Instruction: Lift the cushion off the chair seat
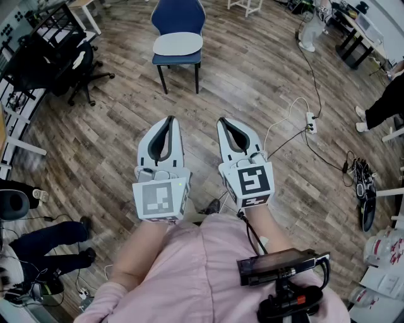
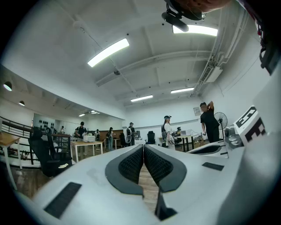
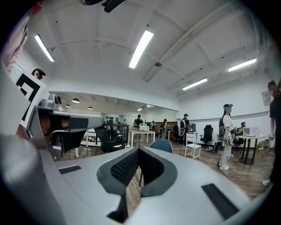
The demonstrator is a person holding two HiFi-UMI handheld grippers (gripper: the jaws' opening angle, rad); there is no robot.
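Note:
A blue chair (image 1: 178, 16) stands far ahead on the wood floor in the head view, with a pale oval cushion (image 1: 178, 43) lying flat on its seat. My left gripper (image 1: 169, 118) and right gripper (image 1: 223, 120) are held side by side in front of me, well short of the chair. Both are shut with nothing between their pads. In the left gripper view the left gripper (image 2: 143, 147) shows its jaws closed together, with no chair in sight. The right gripper (image 3: 138, 150) is likewise closed, and the blue chair back (image 3: 161, 145) peeks just over its tips.
A black office chair (image 1: 69, 60) and desks stand at the left. White cables and a power strip (image 1: 310, 120) lie on the floor at the right, near a fan (image 1: 309, 31). A person's legs (image 1: 382, 104) are at the right edge, another person (image 1: 50, 243) at lower left.

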